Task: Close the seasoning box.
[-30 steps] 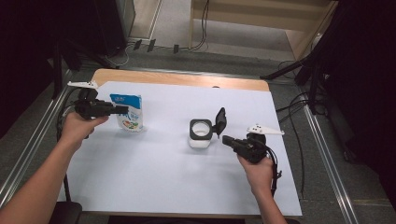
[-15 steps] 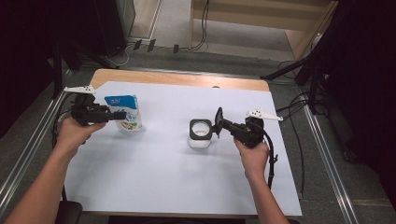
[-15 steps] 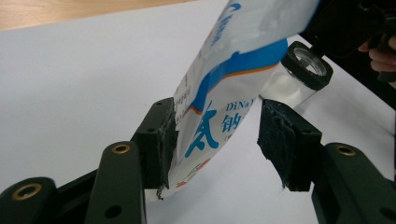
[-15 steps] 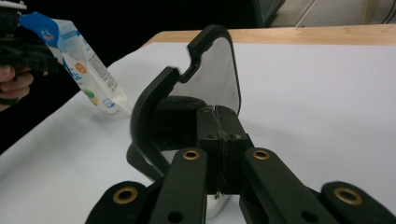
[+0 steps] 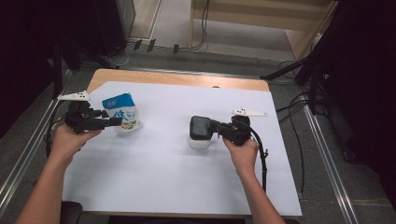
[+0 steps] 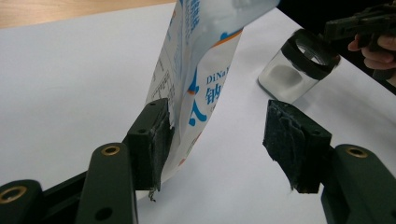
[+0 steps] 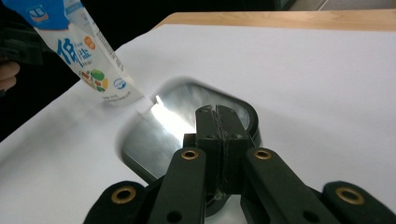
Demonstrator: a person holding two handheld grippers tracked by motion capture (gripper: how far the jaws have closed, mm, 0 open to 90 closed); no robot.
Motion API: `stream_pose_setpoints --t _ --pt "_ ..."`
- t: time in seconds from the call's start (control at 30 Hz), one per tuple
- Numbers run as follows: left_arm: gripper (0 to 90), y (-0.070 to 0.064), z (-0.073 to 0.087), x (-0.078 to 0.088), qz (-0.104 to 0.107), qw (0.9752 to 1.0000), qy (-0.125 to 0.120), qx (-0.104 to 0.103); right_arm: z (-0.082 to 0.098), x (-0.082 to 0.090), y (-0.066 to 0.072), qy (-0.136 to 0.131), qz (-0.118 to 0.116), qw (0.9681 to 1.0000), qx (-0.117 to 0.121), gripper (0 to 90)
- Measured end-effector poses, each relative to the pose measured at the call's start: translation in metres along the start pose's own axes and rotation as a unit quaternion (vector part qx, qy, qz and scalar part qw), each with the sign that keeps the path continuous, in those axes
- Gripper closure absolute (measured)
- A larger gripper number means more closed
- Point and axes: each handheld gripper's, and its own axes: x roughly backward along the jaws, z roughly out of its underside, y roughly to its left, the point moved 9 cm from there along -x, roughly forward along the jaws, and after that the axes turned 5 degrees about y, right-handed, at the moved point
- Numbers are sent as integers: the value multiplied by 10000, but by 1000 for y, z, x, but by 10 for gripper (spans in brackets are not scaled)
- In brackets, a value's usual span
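Observation:
A blue and white pouch (image 5: 122, 112) stands upright at the left of the white sheet (image 5: 163, 182). My left gripper (image 5: 117, 122) is at its base, and its jaws have just been opening. In the left gripper view one pad (image 6: 156, 135) still touches the pouch (image 6: 201, 70) while the other stands apart. At mid-table a small clear jar (image 5: 200, 141) wears a black lid (image 5: 200, 127) lying flat. My right gripper (image 5: 215, 128) is shut, its tips resting on that lid (image 7: 154, 135), with nothing seen between them. The jar (image 6: 299, 70) also appears behind the pouch.
The white sheet covers most of a wooden table (image 5: 177, 79). Metal rails (image 5: 327, 154) run along both sides, and cables (image 5: 201, 28) lie on the floor beyond the far edge. The pouch (image 7: 88, 60) stands left of the lid in the right gripper view.
The jar's lid went from standing upright to lying flat on the jar as my right gripper moved left with it. My left gripper's jaws opened and drew slightly left of the pouch.

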Motion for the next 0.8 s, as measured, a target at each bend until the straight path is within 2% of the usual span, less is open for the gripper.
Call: stream_pose_setpoints --t 0.07,0.17,0.47,0.63,0.73,0.77,0.8 --pt "420 0 3 2 -28 10000 27 -5 3 -7 3 109 -16 9999 52 900" --pt "413 -1 6 4 -41 10000 45 -17 3 -8 3 81 -42 9999 63 899" --pt "393 -5 14 8 -27 10000 91 13 2 1 6 17 -63 9999 92 832" --pt "394 -7 22 10 -144 9997 221 -8 4 14 -4 -32 146 9998 159 737" --pt "400 -12 29 12 -58 9996 269 -6 6 20 -9 -75 208 9997 136 722" --pt "409 -18 35 12 -1 9993 360 -86 10 27 -15 -47 315 9994 124 706" --pt "410 -18 35 12 -1 9993 360 -86 10 27 -15 -47 315 9994 124 706"
